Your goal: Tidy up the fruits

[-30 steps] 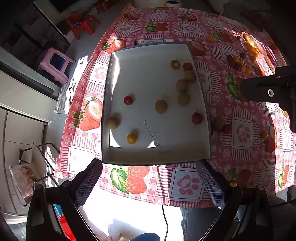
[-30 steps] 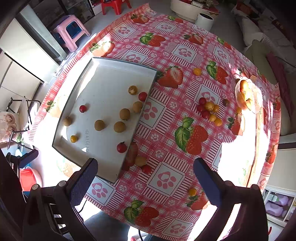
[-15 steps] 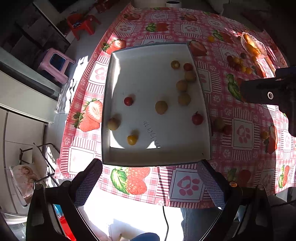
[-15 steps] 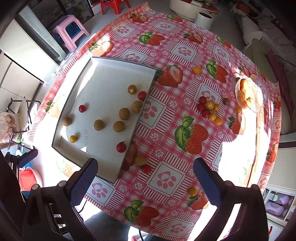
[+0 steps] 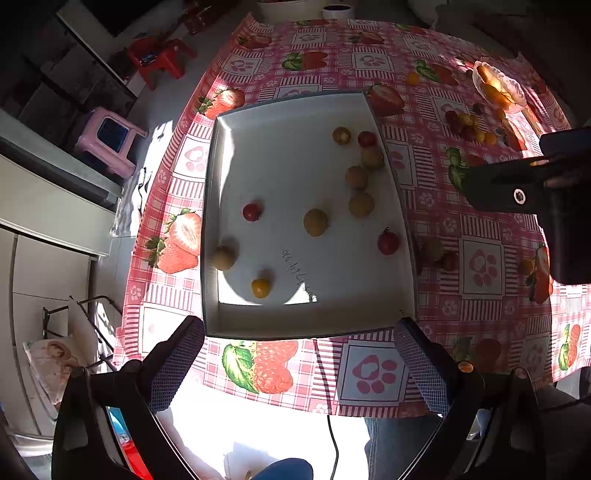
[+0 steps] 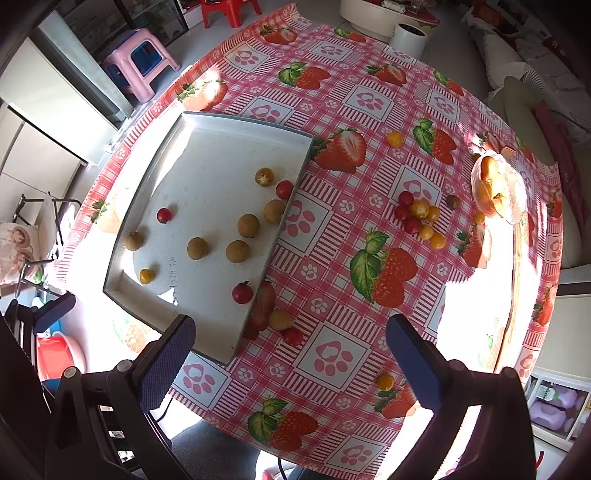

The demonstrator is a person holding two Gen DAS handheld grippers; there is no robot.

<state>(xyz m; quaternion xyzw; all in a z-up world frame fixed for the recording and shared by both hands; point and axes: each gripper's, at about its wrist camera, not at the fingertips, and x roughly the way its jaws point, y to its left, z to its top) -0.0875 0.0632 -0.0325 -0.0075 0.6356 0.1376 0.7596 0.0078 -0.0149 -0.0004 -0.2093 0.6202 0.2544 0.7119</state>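
Observation:
A white tray lies on the strawberry tablecloth and holds several small fruits: brown longans, red cherry tomatoes and yellow ones. A cluster of red and yellow tomatoes lies on the cloth to the right. A longan and a red tomato lie just outside the tray's near right corner. My left gripper is open and empty above the tray's near edge. My right gripper is open and empty above the table's near edge.
A glass dish of orange fruit stands at the far right. Single yellow tomatoes lie on the cloth. A pink stool and a red stool stand on the floor beyond the table. The right gripper's body shows in the left wrist view.

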